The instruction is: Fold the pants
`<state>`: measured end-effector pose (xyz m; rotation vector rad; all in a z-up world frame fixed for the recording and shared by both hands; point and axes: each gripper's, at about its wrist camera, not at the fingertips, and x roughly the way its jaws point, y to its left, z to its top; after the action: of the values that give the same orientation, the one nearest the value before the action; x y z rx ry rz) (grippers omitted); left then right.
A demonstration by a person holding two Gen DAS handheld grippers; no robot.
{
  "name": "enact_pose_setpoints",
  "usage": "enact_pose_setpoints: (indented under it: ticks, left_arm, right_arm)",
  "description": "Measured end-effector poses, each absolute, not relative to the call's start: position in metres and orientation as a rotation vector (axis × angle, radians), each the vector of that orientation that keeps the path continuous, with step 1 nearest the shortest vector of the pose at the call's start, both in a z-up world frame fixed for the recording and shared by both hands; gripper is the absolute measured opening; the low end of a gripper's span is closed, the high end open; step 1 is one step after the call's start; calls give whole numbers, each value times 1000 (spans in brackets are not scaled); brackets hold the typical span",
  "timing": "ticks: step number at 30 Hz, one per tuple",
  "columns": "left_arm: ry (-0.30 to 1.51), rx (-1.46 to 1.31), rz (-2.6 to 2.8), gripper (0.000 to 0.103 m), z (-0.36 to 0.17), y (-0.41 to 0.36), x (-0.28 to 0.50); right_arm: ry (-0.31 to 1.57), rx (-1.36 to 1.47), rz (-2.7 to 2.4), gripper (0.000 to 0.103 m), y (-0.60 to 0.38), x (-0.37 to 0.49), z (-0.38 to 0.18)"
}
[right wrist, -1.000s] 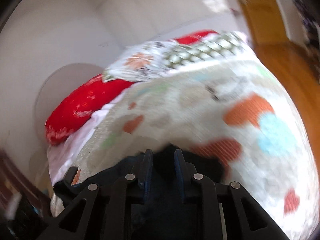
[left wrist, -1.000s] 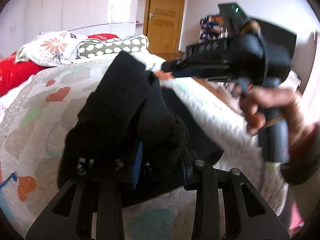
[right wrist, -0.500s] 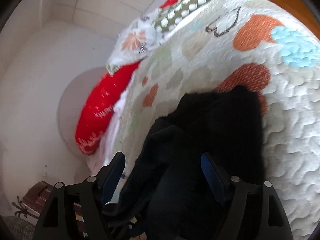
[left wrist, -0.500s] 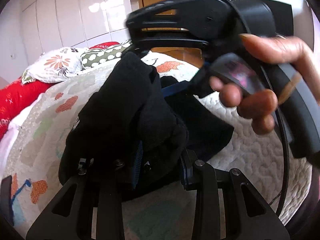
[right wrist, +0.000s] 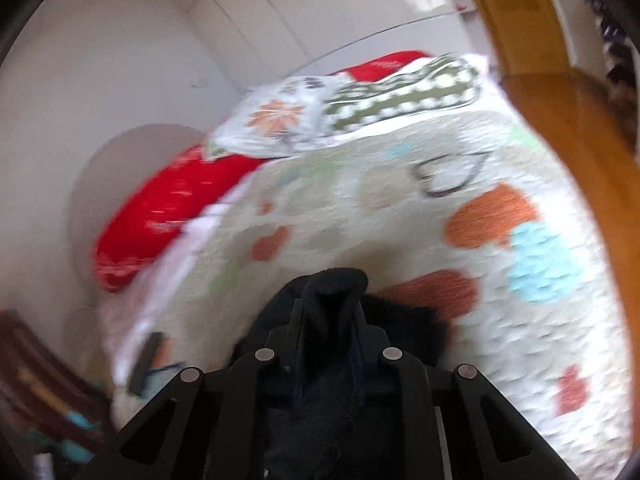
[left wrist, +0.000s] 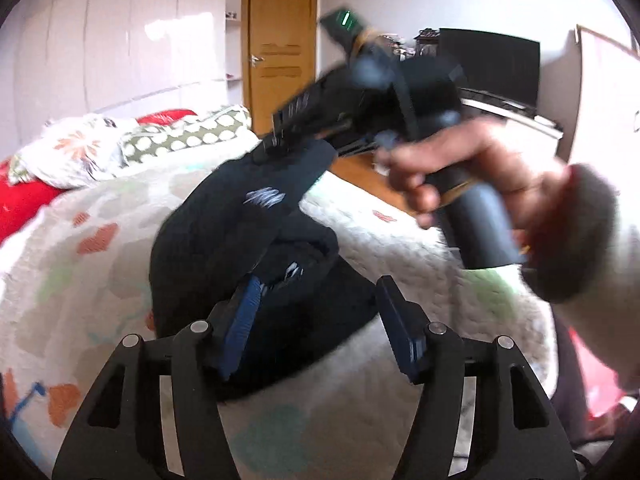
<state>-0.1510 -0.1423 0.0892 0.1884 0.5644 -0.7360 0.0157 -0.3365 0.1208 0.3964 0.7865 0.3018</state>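
Right tool (right wrist: 330, 328) pinches pants (left wrist: 224, 240) (blurred, seemingly lifted off quilt (left wrist: 80, 280)); left tool (left wrist: 316, 332) spread.

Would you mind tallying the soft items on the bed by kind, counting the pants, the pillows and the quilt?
Black pants: 1
Pillows: 3, namely the floral pillow, the green dotted pillow and the red pillow
Patterned quilt: 1
Total: 5
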Motion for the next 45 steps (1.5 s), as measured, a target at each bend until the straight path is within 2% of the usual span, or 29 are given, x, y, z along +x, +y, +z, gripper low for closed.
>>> enact_pose_setpoints:
  ticks: [3,5,6,7,11,14,18,25,31,41,45]
  left_arm:
    - [608,166,-724,60,86,-128,-148]
    - [614,172,-698,60,85,-119,-141]
    - [613,174,-684,60,85,-115,-137]
    - [607,174,-659,60,87,-110,-133]
    - [603,94,-642,61,96,-91,-123]
    - [589,76,-624,69,100,-86,-110]
    - [618,129,-641,69,95,-100,-106]
    - [662,219,-696,69,79,-138,-92]
    - [783,47,-686,69,71,-125,-48]
    - [781,-85,-602,69,80,-97,-23]
    - [787,-107,-599,69,81,-91,-18]
  right_arm:
    - [880,385,257,19,-340,30,87]
    - [954,436,243,33,-345,35,65]
    - [943,462,227,45,-352,31,65]
    - [930,484,204,47,-359,25,66]
    - [883,539,218,47,-378,-12,85]
    - [919,517,267,47,-370,-35,86]
    - [1000,557,365,47,-356,-44,72]
    - [892,732,564,47,-332,-18,92]
    - [835,732,520,48,-346,-36,99]
    - [973,359,293,48,-332,-70,74]
    - [975,326,266,48,-325,-68,69]
